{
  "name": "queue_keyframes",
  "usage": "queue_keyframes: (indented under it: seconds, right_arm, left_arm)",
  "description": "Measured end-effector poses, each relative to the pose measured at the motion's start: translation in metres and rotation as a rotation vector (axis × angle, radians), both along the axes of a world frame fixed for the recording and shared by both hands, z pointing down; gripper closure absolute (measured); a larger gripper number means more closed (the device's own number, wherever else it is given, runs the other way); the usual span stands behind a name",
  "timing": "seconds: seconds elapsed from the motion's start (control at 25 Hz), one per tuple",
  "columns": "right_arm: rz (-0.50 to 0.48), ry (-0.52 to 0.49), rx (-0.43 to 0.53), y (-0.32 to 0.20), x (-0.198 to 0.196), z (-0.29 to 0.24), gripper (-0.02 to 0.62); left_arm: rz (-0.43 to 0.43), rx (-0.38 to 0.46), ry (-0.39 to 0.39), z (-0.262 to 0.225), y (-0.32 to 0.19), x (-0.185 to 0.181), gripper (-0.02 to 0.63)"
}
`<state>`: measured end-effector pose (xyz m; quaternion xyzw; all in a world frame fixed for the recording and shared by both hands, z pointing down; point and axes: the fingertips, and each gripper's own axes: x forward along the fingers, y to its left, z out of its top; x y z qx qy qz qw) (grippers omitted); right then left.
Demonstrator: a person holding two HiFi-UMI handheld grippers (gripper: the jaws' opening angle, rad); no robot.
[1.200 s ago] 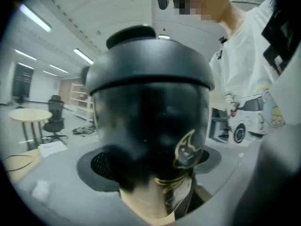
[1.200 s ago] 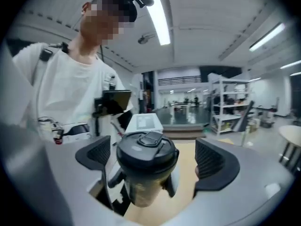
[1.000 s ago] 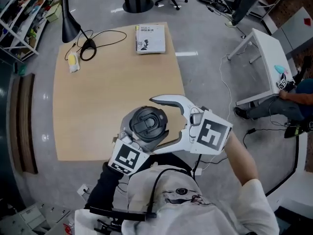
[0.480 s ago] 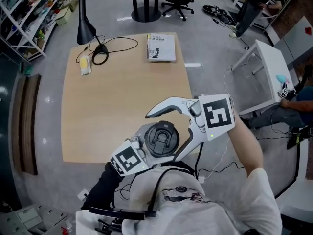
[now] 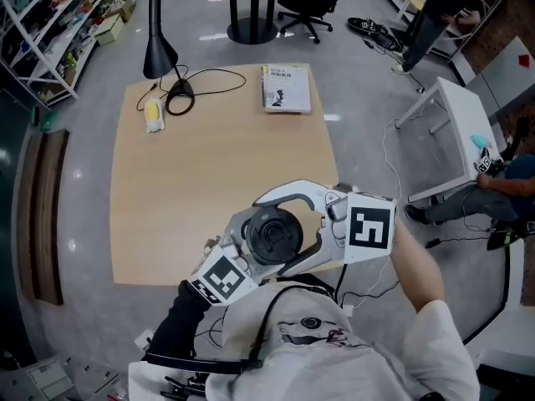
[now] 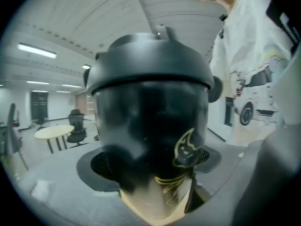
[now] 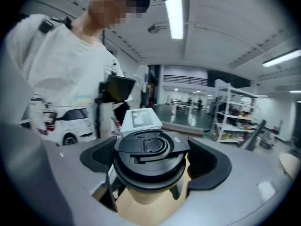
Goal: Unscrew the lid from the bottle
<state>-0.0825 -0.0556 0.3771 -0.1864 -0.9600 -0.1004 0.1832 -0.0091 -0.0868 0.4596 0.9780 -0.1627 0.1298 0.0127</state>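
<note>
A black bottle [image 6: 150, 126] with a black flip-handle lid [image 5: 269, 235] is held up in front of the person's chest, above the near edge of the wooden table [image 5: 209, 157]. My left gripper [image 6: 150, 166] is shut on the bottle's body, its pads pressed on both sides. My right gripper [image 5: 266, 234] reaches in from the right, and its white fingers [image 5: 288, 192] curve around the lid. In the right gripper view the lid [image 7: 148, 149] sits between the two black pads [image 7: 209, 166] with a thin gap showing. Those jaws have just been closing in on the lid.
On the table's far side lie a black desk lamp [image 5: 159, 53] with its cable, a small yellow object [image 5: 153, 114] and a book [image 5: 286, 88]. A white side table [image 5: 464, 115] and a seated person [image 5: 501, 182] are at the right. Shelves [image 5: 50, 23] line the left.
The right gripper has swung in from beside the bottle so that its jaws now enclose the lid, and they have narrowed. The left gripper and bottle shifted slightly.
</note>
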Motion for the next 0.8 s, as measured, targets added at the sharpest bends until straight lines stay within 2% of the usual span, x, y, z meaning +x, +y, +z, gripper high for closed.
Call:
queue_keyframes:
  seconds: [0.08,0.12,0.16,0.2,0.28,0.44,0.52,0.56,0.6,0.68,0.8]
  right_arm:
    - [-0.196,0.061,-0.025,0.019,0.010,-0.004,0.120]
    - [-0.263,0.081,-0.050,0.025,0.012,-0.006,0.120]
    - [-0.300,0.086,-0.076,0.026,0.011,-0.010,0.120]
    - [-0.296,0.079,-0.100,0.024,0.009,-0.014,0.117]
    - [-0.161,0.061,-0.135,0.008,0.003,-0.020,0.006]
    - [0.226,0.022,-0.127,-0.020,0.000,-0.013,0.005]
    - [0.334,0.014,-0.096,-0.032,-0.012,0.002,0.014]
    - [0.339,0.006,-0.082,-0.036,-0.018,0.007,0.043]
    - [0.318,0.002,-0.077,-0.035,-0.022,0.011,0.090]
    - [0.218,0.011,-0.070,-0.024,-0.020,0.014,0.106]
    - [-0.012,0.045,-0.062,0.006,-0.007,0.011,0.106]
  left_arm:
    - [0.180,-0.017,0.027,-0.010,0.025,0.010,0.179]
    - [0.238,-0.035,0.053,-0.015,0.033,0.014,0.179]
    - [0.265,-0.052,0.078,-0.019,0.036,0.015,0.179]
    - [0.261,-0.066,0.094,-0.021,0.034,0.014,0.179]
    - [0.177,-0.082,0.093,-0.016,0.018,0.005,0.179]
    - [-0.055,-0.054,0.001,0.001,-0.022,-0.015,0.179]
    - [-0.108,-0.042,-0.038,0.004,-0.031,-0.015,0.179]
    - [-0.115,-0.041,-0.050,0.006,-0.032,-0.013,0.179]
    - [-0.106,-0.042,-0.054,0.008,-0.031,-0.011,0.179]
    - [-0.029,-0.040,-0.046,0.009,-0.021,-0.005,0.179]
    - [0.188,-0.045,0.000,0.003,0.010,0.009,0.179]
